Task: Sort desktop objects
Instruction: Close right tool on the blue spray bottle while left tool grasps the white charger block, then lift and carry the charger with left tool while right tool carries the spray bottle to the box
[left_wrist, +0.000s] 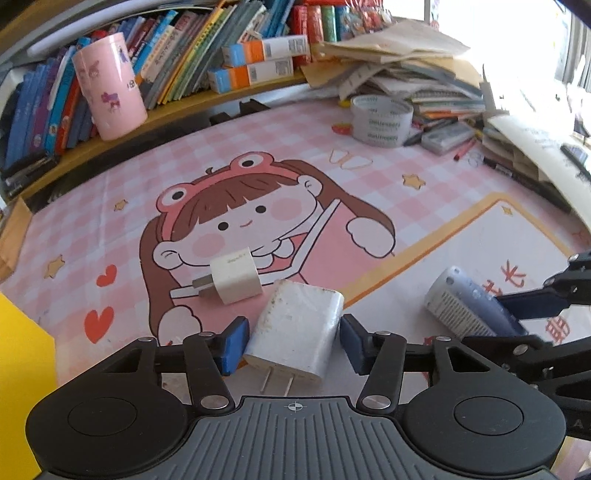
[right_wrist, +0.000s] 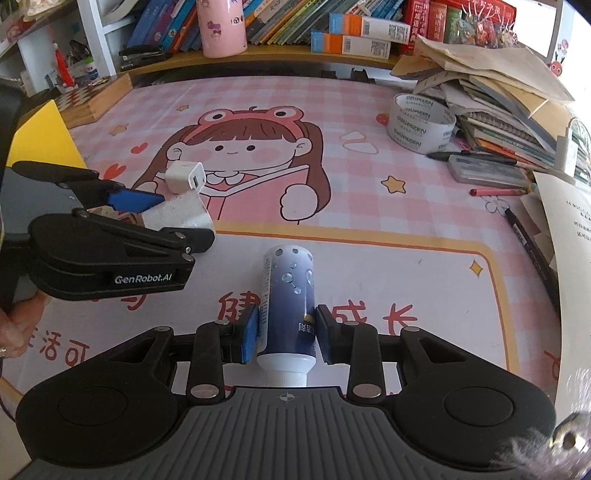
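A large white charger (left_wrist: 295, 332) with two prongs lies on the pink cartoon desk mat (left_wrist: 258, 147), between the fingers of my left gripper (left_wrist: 291, 343); small gaps show on both sides, so the jaws stand open around it. A smaller white charger (left_wrist: 236, 277) lies just beyond it. My right gripper (right_wrist: 286, 334) is shut on a blue toothpaste tube (right_wrist: 288, 306), cap toward the camera. The left gripper (right_wrist: 140, 214) and large charger (right_wrist: 181, 214) show at left in the right wrist view, with the small charger (right_wrist: 184, 177) behind.
A roll of tape (right_wrist: 421, 122), pens, a pencil case (right_wrist: 487, 170) and a pile of papers and notebooks (right_wrist: 498, 92) crowd the right side. A pink cup (left_wrist: 109, 85) and books stand on the back shelf. A yellow box (right_wrist: 44, 136) stands at left.
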